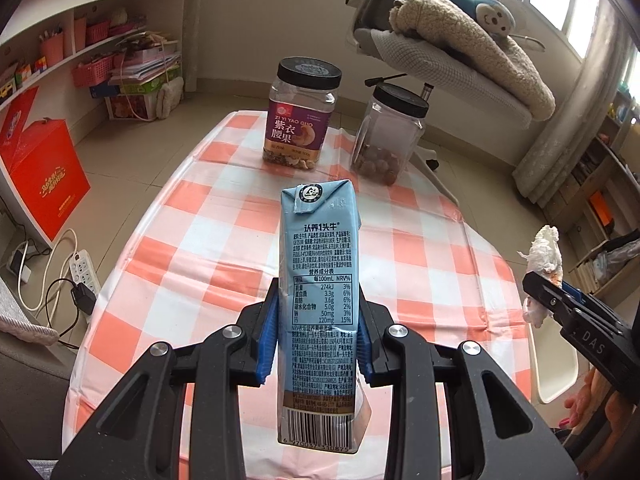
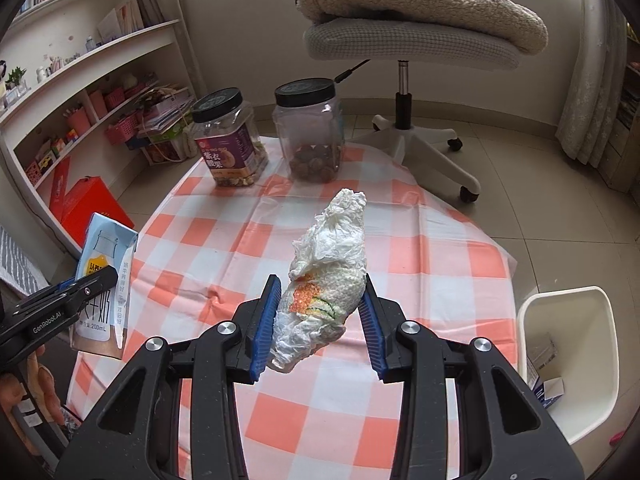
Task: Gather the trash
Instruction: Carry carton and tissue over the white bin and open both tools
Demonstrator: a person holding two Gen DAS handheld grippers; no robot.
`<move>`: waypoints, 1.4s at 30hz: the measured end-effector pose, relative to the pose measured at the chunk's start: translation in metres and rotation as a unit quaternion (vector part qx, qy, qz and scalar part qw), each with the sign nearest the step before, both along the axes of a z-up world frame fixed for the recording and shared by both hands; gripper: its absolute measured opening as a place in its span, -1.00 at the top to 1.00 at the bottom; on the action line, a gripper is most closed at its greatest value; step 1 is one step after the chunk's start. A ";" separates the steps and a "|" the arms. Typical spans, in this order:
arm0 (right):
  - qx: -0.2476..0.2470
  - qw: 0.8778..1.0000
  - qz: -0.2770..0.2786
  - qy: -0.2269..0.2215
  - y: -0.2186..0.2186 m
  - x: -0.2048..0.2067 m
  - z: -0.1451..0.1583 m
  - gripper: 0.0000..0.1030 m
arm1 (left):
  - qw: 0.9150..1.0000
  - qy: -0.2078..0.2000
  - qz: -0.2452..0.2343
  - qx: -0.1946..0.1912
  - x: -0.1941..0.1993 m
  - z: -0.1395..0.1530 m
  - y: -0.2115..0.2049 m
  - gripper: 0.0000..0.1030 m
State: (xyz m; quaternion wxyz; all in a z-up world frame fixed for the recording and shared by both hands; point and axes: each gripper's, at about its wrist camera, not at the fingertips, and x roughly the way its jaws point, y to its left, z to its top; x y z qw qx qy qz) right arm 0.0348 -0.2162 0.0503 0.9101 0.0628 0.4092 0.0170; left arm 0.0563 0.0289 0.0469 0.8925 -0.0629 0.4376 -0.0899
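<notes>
My left gripper [image 1: 318, 332] is shut on a light blue milk carton [image 1: 320, 264], held upright above the checked tablecloth [image 1: 200, 240]; the blue pads press its two sides. The same carton [image 2: 106, 280] shows at the left edge of the right wrist view. My right gripper [image 2: 320, 320] is shut on a crumpled white tissue [image 2: 332, 264] with an orange and green print, lifted off the table. In the left wrist view that tissue [image 1: 545, 252] and the right gripper [image 1: 552, 296] appear at the far right. A white waste bin [image 2: 600, 360] stands on the floor right of the table, with some boxes inside.
Two black-lidded clear jars stand at the table's far edge: a purple-labelled nut jar [image 1: 300, 120] and a plain jar [image 1: 388, 136] with brown nuts. Behind is a swivel chair [image 2: 404, 52] piled with a fleece blanket. Shelves and a red box [image 1: 44, 172] line the left; cables lie on the floor.
</notes>
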 end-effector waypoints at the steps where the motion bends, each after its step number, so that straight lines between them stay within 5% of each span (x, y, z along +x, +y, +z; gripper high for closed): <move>1: -0.004 1.000 -0.007 -0.004 -0.006 -0.003 0.000 0.28 | 1.000 0.000 -0.002 0.000 0.000 0.000 -0.004 0.37; 22: 0.021 0.994 -0.110 -0.013 -0.118 -0.045 -0.006 0.28 | 0.995 -0.017 -0.093 0.016 -0.002 0.002 -0.120 0.37; 36: 0.004 0.975 -0.220 -0.022 -0.222 -0.086 -0.001 0.27 | 0.986 -0.017 -0.165 0.024 -0.020 -0.002 -0.205 0.37; 39: 0.012 0.968 -0.249 -0.022 -0.245 -0.098 -0.001 0.23 | 0.982 -0.020 -0.188 0.022 -0.027 0.000 -0.231 0.37; 42: 0.027 0.960 -0.278 -0.023 -0.268 -0.111 0.000 -0.12 | 0.977 -0.028 -0.212 0.021 -0.036 0.002 -0.259 0.37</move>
